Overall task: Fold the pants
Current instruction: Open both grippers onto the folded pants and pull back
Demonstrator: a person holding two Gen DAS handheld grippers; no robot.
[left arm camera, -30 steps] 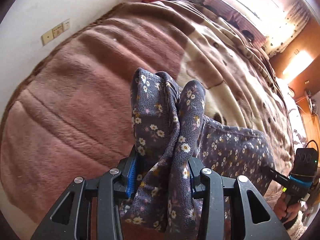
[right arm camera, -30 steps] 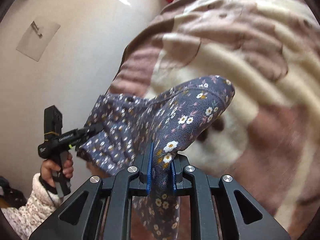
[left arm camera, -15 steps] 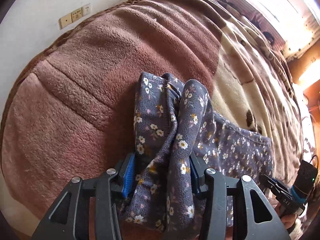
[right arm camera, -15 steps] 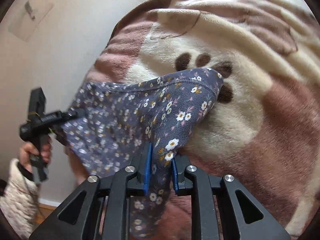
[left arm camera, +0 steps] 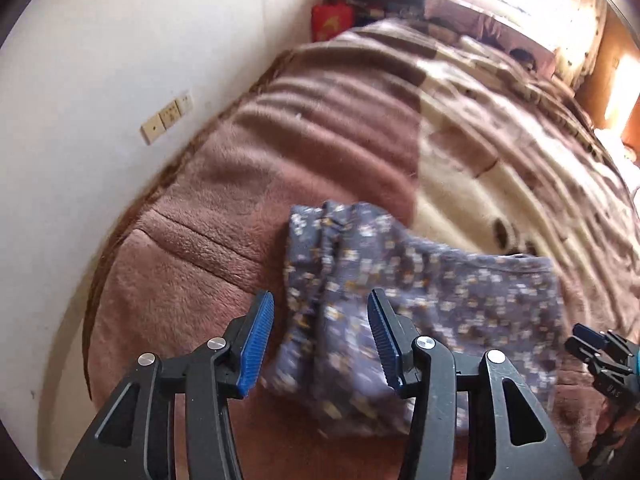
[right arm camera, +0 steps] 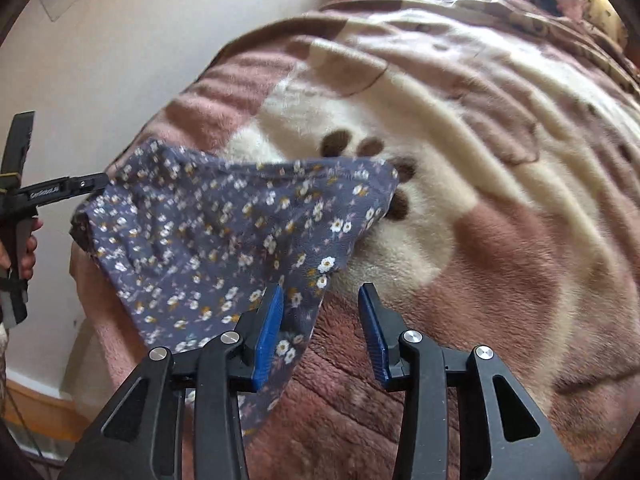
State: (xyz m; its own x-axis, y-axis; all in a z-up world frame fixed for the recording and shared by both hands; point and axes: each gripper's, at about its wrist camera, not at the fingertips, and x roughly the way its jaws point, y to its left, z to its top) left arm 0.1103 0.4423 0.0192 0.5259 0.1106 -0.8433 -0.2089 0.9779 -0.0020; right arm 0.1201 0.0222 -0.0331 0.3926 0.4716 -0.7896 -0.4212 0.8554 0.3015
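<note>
Now both hand-held grippers, left (left arm camera: 320, 330) and right (right arm camera: 320, 316), gape, holding nothing; pants (right arm camera: 224, 236) lie on the blanket (right arm camera: 480, 240). Risk: right blue pad touching cloth could drag it.

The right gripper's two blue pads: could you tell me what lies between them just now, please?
In the right wrist view, the right gripper is open. The floral pants lie against the left pad only; the rest of the gap shows bare brown blanket.

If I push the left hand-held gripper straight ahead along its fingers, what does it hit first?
Most likely the floral pants: the left hand-held gripper is open with their bunched edge between its fingers. Beyond lies the fleece blanket. Depth is uncertain.
</note>
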